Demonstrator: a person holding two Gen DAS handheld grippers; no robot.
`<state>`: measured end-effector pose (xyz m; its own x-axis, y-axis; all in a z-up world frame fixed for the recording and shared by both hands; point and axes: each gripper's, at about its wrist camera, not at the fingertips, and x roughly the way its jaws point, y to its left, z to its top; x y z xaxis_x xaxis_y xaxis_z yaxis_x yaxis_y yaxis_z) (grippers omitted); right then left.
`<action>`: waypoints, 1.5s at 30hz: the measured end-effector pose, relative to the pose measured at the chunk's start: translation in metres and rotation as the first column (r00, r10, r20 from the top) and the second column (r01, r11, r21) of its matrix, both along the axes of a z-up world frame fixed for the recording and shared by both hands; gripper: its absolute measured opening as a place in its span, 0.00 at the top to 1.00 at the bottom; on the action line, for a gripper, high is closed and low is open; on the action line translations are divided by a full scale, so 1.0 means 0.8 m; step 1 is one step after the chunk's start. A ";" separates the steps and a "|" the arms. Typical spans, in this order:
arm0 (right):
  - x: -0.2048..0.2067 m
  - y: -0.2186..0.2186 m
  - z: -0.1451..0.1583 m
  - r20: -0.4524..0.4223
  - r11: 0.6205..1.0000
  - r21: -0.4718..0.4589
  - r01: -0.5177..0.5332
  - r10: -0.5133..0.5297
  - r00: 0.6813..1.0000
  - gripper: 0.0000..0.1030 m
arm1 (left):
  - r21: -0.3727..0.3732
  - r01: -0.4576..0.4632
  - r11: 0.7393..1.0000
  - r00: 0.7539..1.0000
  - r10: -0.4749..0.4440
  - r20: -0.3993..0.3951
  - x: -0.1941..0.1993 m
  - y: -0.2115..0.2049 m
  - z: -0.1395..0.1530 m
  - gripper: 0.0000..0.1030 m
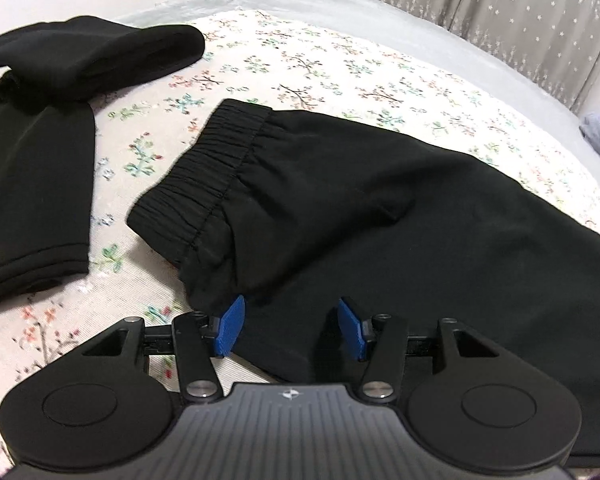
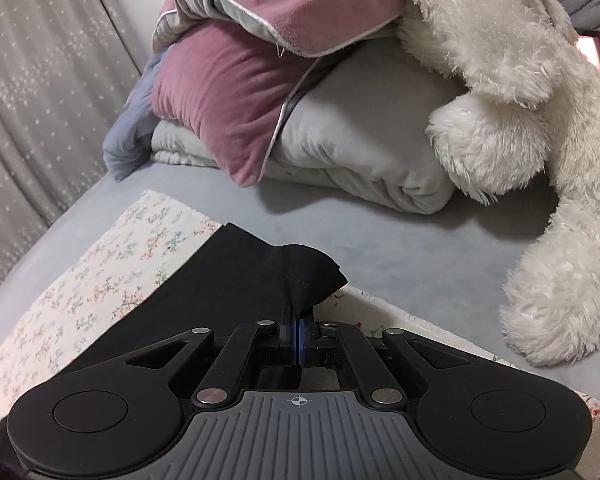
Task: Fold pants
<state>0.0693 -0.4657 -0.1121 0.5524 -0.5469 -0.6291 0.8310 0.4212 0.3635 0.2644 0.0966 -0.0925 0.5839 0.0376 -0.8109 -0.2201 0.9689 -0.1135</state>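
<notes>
The left hand-held gripper (image 1: 291,326), with its blue ribbed pads (image 1: 231,326), stands about half open above the black fabric pants (image 1: 380,208) and has hold of nothing; the cloth lies under and just beyond its fingertips, and whether the pads brush it cannot be told. The right hand-held gripper (image 2: 296,338) is closed tight, its pads pinching a raised, bunched corner of the same black pants (image 2: 236,276).

The pants lie spread on a white floral-print cotton mat (image 1: 320,68) that covers the middle of a bed with a pale grey sheet (image 2: 380,236). Their gathered elastic waistband (image 1: 204,176) lies at the left of the garment in the left wrist view. Well apart to the left sit other black folded garments (image 1: 92,56), one stacked partly on another.

Beyond the mat's far edge in the right wrist view are a pink velvet pillow (image 2: 228,96), a folded grey quilt (image 2: 360,148) and a shaggy white plush toy (image 2: 512,92). Grey star-patterned curtains (image 2: 32,92) hang behind.
</notes>
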 end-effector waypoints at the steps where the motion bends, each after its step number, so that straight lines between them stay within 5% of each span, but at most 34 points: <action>1: 0.001 0.001 0.001 -0.002 1.000 -0.009 -0.001 0.001 1.000 1.00 | 0.002 -0.018 1.000 1.000 0.018 0.002 0.000 0.006 0.002 0.50; 12: 0.001 0.000 0.006 -0.004 1.000 -0.019 -0.014 0.014 1.000 1.00 | -0.011 -0.076 0.997 0.997 0.075 -0.025 0.000 0.027 0.002 0.50; 16: 0.006 0.010 0.016 0.006 0.995 -0.071 -0.069 0.069 0.998 1.00 | -0.128 -0.108 0.986 0.994 0.104 -0.035 -0.007 0.030 0.015 0.50; 18: 0.008 0.020 0.028 0.028 0.989 -0.104 -0.106 0.109 0.994 1.00 | -0.164 -0.082 0.983 0.996 0.084 0.006 -0.014 0.020 0.029 0.50; 23: 0.020 0.065 0.064 0.035 0.940 -0.252 -0.231 0.247 0.968 1.00 | -0.118 -0.008 0.993 0.996 0.018 0.088 -0.018 -0.020 0.053 0.49; 28: 0.034 0.098 0.077 0.029 0.891 -0.307 -0.335 0.361 0.932 1.00 | -0.191 0.154 0.969 0.984 -0.134 0.115 -0.019 -0.070 0.043 0.49; 31: 0.055 0.139 0.081 -0.057 0.802 -0.397 -0.445 0.463 0.885 1.00 | -0.217 0.277 0.936 0.957 -0.250 0.145 -0.024 -0.114 0.039 0.47; 34: 0.081 0.208 0.074 -0.200 0.653 -0.484 -0.582 0.566 0.800 1.00 | -0.254 0.377 0.891 0.923 -0.340 0.178 -0.028 -0.156 0.033 0.47; 41: 0.122 0.359 0.015 -0.482 0.303 -0.493 -0.816 0.686 0.545 1.00 | -0.516 0.540 0.665 0.836 -0.495 0.237 -0.019 -0.243 0.003 0.37; 45: 0.128 0.401 -0.016 -0.574 0.195 -0.449 -0.872 0.685 0.448 1.00 | -0.579 0.507 0.639 0.848 -0.489 0.202 -0.011 -0.273 -0.021 0.37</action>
